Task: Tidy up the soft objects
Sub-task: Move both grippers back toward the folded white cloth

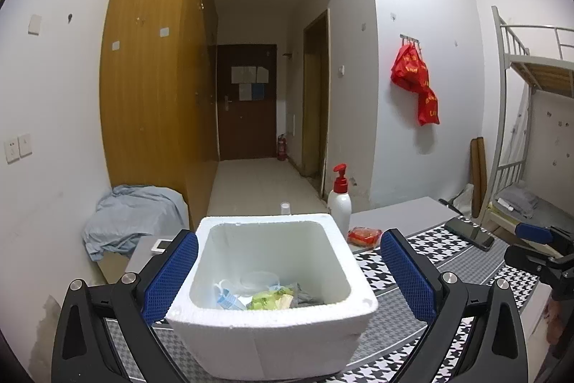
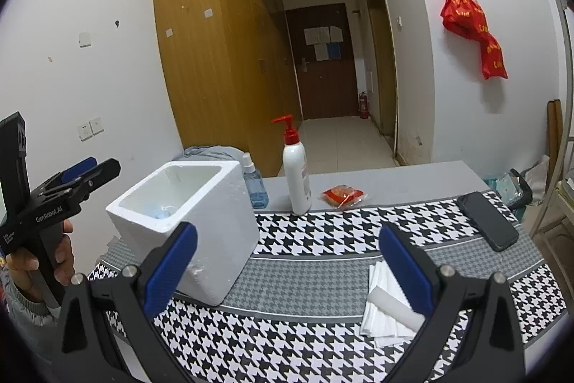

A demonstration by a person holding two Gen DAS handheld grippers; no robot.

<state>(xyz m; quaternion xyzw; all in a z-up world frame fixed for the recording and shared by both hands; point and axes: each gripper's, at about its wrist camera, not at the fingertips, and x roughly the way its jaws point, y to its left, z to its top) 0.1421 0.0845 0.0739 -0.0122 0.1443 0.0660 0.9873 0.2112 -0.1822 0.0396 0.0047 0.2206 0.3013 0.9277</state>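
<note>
Straddling a white foam box [image 1: 272, 289], the left gripper [image 1: 288, 270] stands with its blue-padded fingers [image 1: 170, 279] spread wide on either side of the box walls, neither pad pressing on the foam. Inside the box lie soft items: a blue-and-white face mask [image 1: 226, 297], a green-yellow packet [image 1: 271, 298] and a dark grey wrapper [image 1: 305, 297], with a clear plastic lid [image 1: 258, 279] behind them. The box sits on a black-and-white houndstooth mat [image 2: 323, 232] over a grey table [image 2: 394, 178].

From the right wrist view, the right gripper [image 2: 287, 270] is also wide open and holds nothing. Its right finger [image 2: 405, 271] overlaps a folded white tissue pack [image 2: 385, 307] lying on the mat; whether it touches the pack cannot be told. The foam box stands to the left in this view, with a person's hand [image 2: 46, 261] holding the left gripper's handle beside it.

Behind the box stand a white pump bottle with a red top [image 2: 296, 174] and a small blue-liquid spray bottle [image 2: 253, 185]. A red snack packet [image 2: 342, 194] lies on the bare table just beyond the mat, well apart from the box. A black phone [image 2: 488, 221] rests on the mat's right end. A pale blue cloth [image 1: 132, 218] is heaped by the wooden wardrobe [image 1: 154, 67].
</note>
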